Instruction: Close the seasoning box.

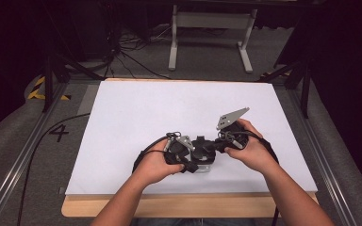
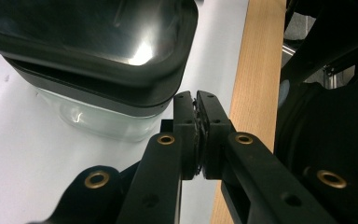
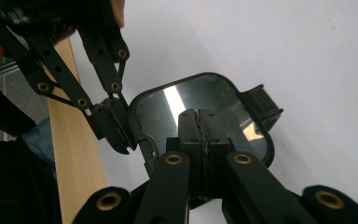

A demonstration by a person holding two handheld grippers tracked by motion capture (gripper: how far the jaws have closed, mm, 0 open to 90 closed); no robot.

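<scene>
White sheeting (image 1: 169, 117) covers the table, with a wooden edge (image 1: 188, 205) along the near side at six o'clock and grey floor and a metal stand beyond at twelve. A clear container with a black lid (image 2: 88, 60) sits on the sheet near that wooden edge, between the two hands at about six o'clock of the table. The left gripper (image 2: 196, 100) is clenched, its jaws pressed together with nothing between them, tips just beside the lid's rim at the container's four o'clock corner. The right gripper (image 3: 199, 114) is likewise clamped tight on nothing, poised above the glossy lid (image 3: 200, 100). A black latch tab (image 3: 261, 105) sticks out from the lid at two o'clock in the right gripper view.
</scene>
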